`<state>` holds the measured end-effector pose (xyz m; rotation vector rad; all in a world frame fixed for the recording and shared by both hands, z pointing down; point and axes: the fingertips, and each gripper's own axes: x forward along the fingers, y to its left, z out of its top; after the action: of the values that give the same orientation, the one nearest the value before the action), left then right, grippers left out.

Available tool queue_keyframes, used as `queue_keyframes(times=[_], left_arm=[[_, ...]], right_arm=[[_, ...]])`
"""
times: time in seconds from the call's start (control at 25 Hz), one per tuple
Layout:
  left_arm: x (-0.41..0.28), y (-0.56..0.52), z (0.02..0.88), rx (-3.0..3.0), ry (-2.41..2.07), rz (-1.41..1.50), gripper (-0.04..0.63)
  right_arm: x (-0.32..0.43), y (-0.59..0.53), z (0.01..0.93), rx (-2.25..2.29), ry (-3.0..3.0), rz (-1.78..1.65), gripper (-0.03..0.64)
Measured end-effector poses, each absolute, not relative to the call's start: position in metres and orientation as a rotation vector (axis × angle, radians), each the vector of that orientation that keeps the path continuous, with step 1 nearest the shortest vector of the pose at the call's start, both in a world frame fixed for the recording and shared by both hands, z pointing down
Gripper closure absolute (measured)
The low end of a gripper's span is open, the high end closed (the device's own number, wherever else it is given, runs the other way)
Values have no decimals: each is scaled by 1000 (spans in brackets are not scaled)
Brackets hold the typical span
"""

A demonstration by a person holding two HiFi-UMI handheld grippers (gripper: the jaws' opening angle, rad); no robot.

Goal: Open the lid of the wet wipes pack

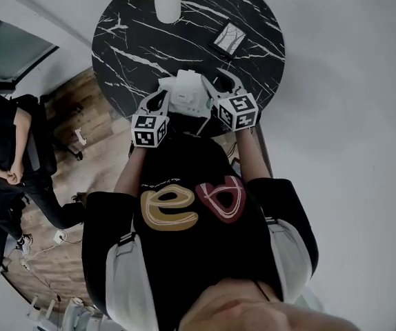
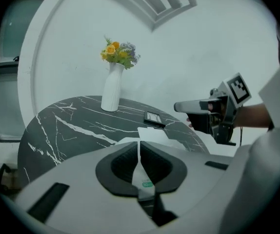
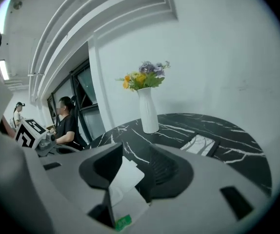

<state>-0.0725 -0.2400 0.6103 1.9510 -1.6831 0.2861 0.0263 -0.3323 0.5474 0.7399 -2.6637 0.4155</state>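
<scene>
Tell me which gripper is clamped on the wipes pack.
The left gripper: its fingers pinch the wet wipes pack. The right gripper has its fingers apart, a white flap between them.

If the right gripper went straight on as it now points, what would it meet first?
Likely the white wet wipes pack, whose flap stands between the open jaws of the right gripper. Past it, the black marble tabletop near the white vase; depth unclear.

Wet wipes pack (image 1: pixel 186 92): white and soft-sided, with a small green label (image 3: pixel 123 222). It sits at the near edge of the black marbled bench (image 1: pixel 136 40). One thin edge is pinched by the left gripper (image 2: pixel 139 147). Its white lid flap (image 3: pixel 125 173) stands raised.
</scene>
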Motion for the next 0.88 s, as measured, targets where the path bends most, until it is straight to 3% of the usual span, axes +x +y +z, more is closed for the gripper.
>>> queue_keyframes(times=[0.32, 0.88], left_arm=[[-91, -233, 585, 1925, -1774, 134, 574], [-66, -228, 545, 2108, -1780, 133, 574]], right_arm=[[37, -309, 531, 967, -2694, 394, 453], [57, -266, 536, 1091, -2677, 326, 462]])
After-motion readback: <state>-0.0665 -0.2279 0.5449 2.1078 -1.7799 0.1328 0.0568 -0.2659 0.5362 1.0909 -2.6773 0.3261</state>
